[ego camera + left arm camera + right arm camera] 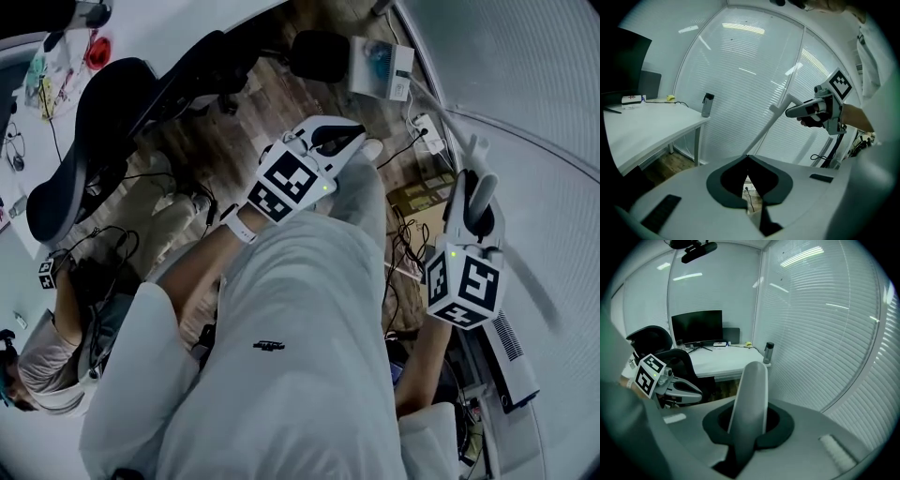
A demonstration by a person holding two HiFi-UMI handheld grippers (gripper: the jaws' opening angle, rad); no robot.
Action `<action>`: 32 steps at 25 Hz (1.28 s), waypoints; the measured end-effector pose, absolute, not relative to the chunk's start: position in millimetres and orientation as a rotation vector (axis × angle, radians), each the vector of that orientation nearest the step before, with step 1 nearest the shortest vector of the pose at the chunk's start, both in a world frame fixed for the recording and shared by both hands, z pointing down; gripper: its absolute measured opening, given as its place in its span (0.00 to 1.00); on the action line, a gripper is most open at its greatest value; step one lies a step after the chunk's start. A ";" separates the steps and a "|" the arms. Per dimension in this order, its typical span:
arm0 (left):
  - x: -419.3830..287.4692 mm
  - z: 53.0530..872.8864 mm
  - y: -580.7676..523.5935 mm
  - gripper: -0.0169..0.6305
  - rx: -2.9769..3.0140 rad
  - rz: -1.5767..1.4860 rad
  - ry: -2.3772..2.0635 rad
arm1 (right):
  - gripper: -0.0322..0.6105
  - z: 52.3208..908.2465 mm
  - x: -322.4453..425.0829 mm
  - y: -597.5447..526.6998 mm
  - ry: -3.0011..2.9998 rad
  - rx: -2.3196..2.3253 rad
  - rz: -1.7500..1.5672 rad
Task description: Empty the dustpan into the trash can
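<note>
In the right gripper view my right gripper (749,417) is shut on a thick grey-white handle (751,390) that rises from between its jaws. The left gripper view shows that handle as a long white rod (765,130) running from the right gripper (796,111) down behind my left gripper (747,158). The left jaws meet at the tips with nothing visible between them. In the head view the left gripper (337,139) is over the wood floor and the right gripper (473,202) is near the blinds. The dustpan's pan and a trash can are not visible.
A white desk (717,363) carries a monitor (696,326) and a bottle (768,352). Black office chairs (84,141) stand at the left. Cables and a power strip (427,131) lie on the floor by a white box (380,67). A seated person (56,366) is at lower left.
</note>
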State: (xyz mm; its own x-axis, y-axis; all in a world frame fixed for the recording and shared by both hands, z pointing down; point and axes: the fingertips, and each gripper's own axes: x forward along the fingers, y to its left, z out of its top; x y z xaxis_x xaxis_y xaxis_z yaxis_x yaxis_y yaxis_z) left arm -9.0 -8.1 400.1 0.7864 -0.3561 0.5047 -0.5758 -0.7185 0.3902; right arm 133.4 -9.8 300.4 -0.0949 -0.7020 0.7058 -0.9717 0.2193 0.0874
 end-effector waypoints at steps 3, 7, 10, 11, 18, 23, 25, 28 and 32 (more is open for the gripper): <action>-13.0 395.6 -9.6 0.04 2.443 0.538 -0.700 | 0.12 291.5 126.7 -12.1 -1.882 1.569 0.520; -14.9 389.0 -7.5 0.04 2.452 0.531 -0.700 | 0.12 280.4 120.0 -15.9 -1.908 1.590 0.486; -14.2 384.7 -3.7 0.04 2.460 0.528 -0.694 | 0.12 273.9 115.0 -18.1 -1.927 1.599 0.472; -13.9 383.5 -2.8 0.04 2.463 0.527 -0.693 | 0.12 272.4 114.4 -19.1 -1.932 1.605 0.472; -18.4 378.0 -2.7 0.04 2.463 0.518 -0.712 | 0.13 258.0 109.0 -27.7 -1.972 1.647 0.462; -27.3 375.1 -6.6 0.04 2.457 0.506 -0.743 | 0.12 251.6 97.6 -32.9 -2.002 1.634 0.424; -31.8 374.0 -7.9 0.04 2.453 0.502 -0.759 | 0.13 249.0 91.6 -33.8 -2.014 1.611 0.394; -38.5 373.1 -10.3 0.04 2.444 0.495 -0.785 | 0.12 246.5 82.6 -34.7 -2.032 1.570 0.342; -45.1 371.6 -11.6 0.04 2.435 0.483 -0.806 | 0.12 245.0 73.8 -33.6 -2.042 1.538 0.297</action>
State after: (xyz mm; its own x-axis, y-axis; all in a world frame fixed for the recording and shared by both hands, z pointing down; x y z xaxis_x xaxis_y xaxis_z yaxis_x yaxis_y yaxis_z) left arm -45.1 -11.6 371.6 0.7585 -0.4425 0.4783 -0.6304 -0.6843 0.3666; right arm 73.8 -33.6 245.0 -0.1849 -0.8119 0.5538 -0.9359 0.3174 0.1528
